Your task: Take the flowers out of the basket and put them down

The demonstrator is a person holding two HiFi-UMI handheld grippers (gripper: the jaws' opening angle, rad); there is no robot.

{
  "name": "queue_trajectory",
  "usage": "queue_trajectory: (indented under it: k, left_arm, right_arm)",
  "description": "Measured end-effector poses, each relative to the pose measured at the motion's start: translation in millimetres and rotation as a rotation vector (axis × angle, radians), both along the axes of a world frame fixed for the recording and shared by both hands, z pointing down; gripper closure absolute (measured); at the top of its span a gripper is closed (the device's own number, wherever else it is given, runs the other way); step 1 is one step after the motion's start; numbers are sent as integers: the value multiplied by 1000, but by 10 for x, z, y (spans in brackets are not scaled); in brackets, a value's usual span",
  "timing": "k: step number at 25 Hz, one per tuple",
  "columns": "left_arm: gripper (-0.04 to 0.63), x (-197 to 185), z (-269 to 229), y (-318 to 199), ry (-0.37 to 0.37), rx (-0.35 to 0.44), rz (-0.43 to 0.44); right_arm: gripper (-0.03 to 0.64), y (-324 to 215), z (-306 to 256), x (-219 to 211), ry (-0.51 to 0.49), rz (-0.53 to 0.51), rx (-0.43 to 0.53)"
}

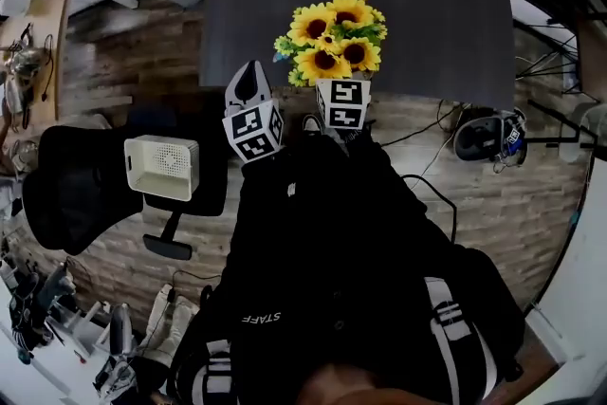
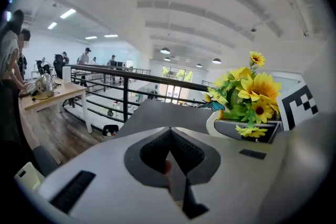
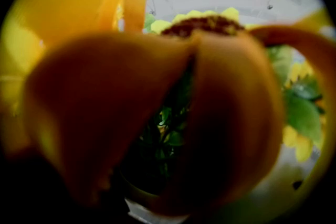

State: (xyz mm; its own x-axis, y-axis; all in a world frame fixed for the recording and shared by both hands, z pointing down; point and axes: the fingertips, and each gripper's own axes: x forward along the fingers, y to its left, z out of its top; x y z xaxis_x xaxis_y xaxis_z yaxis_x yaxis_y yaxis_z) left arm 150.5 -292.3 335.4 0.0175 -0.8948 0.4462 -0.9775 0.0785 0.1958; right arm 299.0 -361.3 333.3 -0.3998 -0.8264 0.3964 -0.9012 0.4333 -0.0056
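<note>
A bunch of yellow sunflowers (image 1: 334, 38) stands over the near edge of the dark grey table (image 1: 427, 14). My right gripper (image 1: 343, 104) reaches in under the blooms, so its jaws are hidden there. In the right gripper view, blurred orange petals (image 3: 157, 113) fill the lens, with green stems (image 3: 165, 136) behind. My left gripper (image 1: 248, 76) hovers just left of the bunch, jaws pressed together and holding nothing. From the left gripper (image 2: 170, 136) view, the sunflowers (image 2: 252, 92) rise out of a white basket rim (image 2: 211, 124), with a blue butterfly (image 2: 215, 106) on them.
A black office chair (image 1: 85, 185) carrying a white box (image 1: 163, 166) stands to the left on the wooden floor. A wooden desk (image 2: 50, 93) and a black railing (image 2: 126, 78) lie further left. Cables and a dark object (image 1: 488, 136) lie on the floor at right.
</note>
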Motion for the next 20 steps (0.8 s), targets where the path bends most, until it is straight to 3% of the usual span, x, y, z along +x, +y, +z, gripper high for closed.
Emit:
queue_trajectory:
  k: [10, 20]
  left_arm:
    - [598, 256, 684, -568, 2, -72, 128]
    - [598, 359, 1389, -857, 16, -116, 184]
  right_arm:
    - [94, -388, 761, 197, 21, 61, -66]
    - [94, -678, 1594, 310, 34, 103, -116]
